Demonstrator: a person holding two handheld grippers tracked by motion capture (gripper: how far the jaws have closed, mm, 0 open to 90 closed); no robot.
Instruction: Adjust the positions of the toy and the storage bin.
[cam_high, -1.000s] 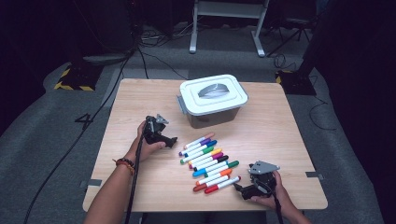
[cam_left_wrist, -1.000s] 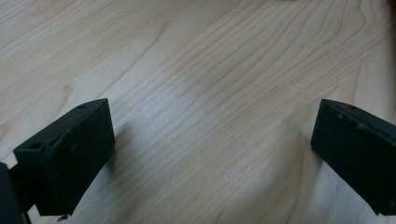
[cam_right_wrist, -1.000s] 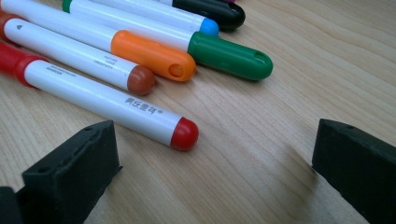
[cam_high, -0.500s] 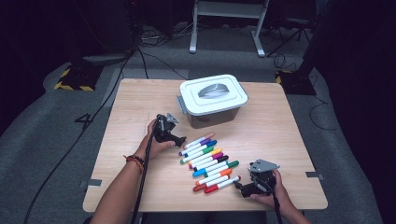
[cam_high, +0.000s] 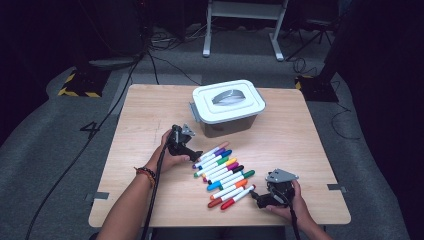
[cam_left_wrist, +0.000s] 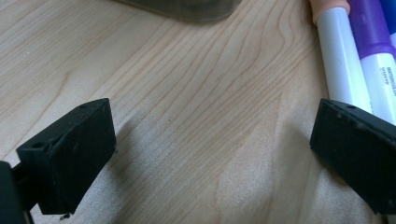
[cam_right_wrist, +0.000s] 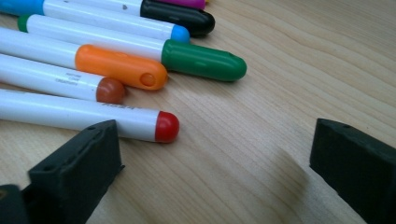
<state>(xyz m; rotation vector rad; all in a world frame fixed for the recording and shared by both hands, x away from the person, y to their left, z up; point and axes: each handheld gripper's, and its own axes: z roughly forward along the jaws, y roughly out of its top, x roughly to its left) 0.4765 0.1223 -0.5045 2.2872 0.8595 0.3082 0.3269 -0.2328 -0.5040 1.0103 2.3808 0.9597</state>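
Tools both spread wide beside markers near box; light, stiff, smooth and prone to roll, best pinched mid-barrel.

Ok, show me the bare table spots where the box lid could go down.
Free: the table right of the box, the strip left of it, and the near-left corner. Crowded: the middle, where the markers lie between the left hand-held gripper and the right hand-held gripper.
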